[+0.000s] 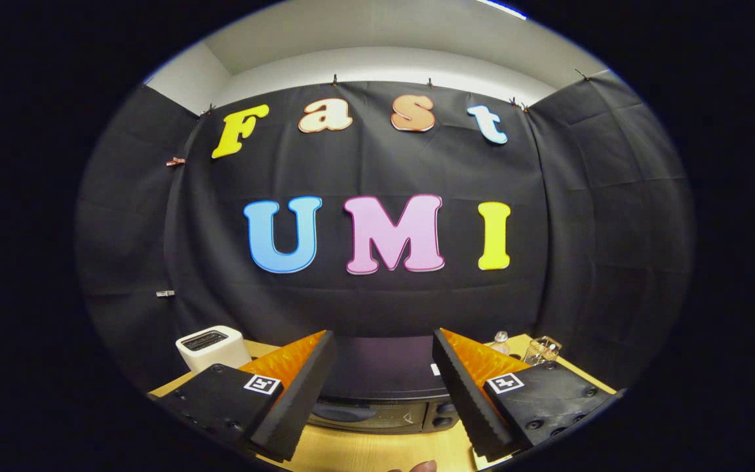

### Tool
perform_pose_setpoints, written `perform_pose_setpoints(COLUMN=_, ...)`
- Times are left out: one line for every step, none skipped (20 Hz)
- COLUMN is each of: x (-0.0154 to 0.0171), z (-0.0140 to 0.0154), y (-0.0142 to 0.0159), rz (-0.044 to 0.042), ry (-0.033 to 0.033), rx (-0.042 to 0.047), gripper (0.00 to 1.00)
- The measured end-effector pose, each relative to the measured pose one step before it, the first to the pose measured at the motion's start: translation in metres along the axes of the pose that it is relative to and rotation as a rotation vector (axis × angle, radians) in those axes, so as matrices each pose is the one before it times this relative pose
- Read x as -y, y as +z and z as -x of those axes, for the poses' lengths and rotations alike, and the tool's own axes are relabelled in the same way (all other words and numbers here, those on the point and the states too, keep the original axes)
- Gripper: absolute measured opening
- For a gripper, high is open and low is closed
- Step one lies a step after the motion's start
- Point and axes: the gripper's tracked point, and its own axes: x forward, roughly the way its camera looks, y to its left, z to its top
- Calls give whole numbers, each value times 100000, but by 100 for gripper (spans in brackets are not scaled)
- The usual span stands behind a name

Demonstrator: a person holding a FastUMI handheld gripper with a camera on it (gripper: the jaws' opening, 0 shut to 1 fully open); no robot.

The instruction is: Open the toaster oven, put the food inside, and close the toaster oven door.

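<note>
A dark toaster oven (384, 377) stands on the wooden table (377, 452), just ahead of my fingers and seen between them. Its flat top fills the gap between them and its front panel with a glass door and knobs (444, 414) shows low down; the door looks closed. My gripper (384, 383) is held above the table in front of the oven, fingers wide apart and holding nothing. A small rounded brownish thing (417, 467) peeks up at the near table edge; I cannot tell what it is.
A white slot toaster (210, 347) stands on the table to the left of the oven, beyond my left finger. To the right of the oven, beyond my right finger, are a small clear bottle (499, 341) and a clear glass object (543, 349). Black cloth walls close the booth behind.
</note>
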Motion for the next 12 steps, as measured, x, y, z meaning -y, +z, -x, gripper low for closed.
perform_pose_setpoints(x=-422, z=-418, y=-1076, rz=153, ry=-180, rx=-2394, gripper=98)
perform_pose_setpoints(x=-189, z=-485, y=-1365, rz=1164, ry=-389, rx=-2823, gripper=98)
perform_pose_setpoints(x=-216, z=-381, y=-1025, rz=834, ry=-11, rx=-1804, gripper=98)
perform_pose_setpoints(x=-335, z=-435, y=-1114, rz=1074, ry=-204, rx=-1781, gripper=98)
perform_pose_setpoints(x=-301, z=-419, y=-990, rz=919, ry=256, rx=-1517, gripper=98)
perform_pose_setpoints(x=-459, z=-473, y=-945, rz=555, ry=530, rx=-1540, gripper=98)
perform_pose_setpoints(x=-395, z=-463, y=-960, rz=338, ry=275, rx=-2217, gripper=98)
perform_pose_setpoints(x=-362, z=-409, y=-1026, rz=152, ry=271, rx=-2127, gripper=99)
perform_pose_setpoints(x=-370, z=-491, y=-949, rz=223, ry=154, rx=-2206, gripper=99)
perform_pose_setpoints(x=-415, z=-469, y=-845, rz=-73, ry=562, rx=-1980, gripper=99)
perform_pose_setpoints(x=-306, z=-385, y=-767, rz=-306, ry=96, rx=-2281, gripper=99)
perform_pose_setpoints(x=-162, z=-444, y=-942, rz=-877, ry=-242, rx=-2614, gripper=99)
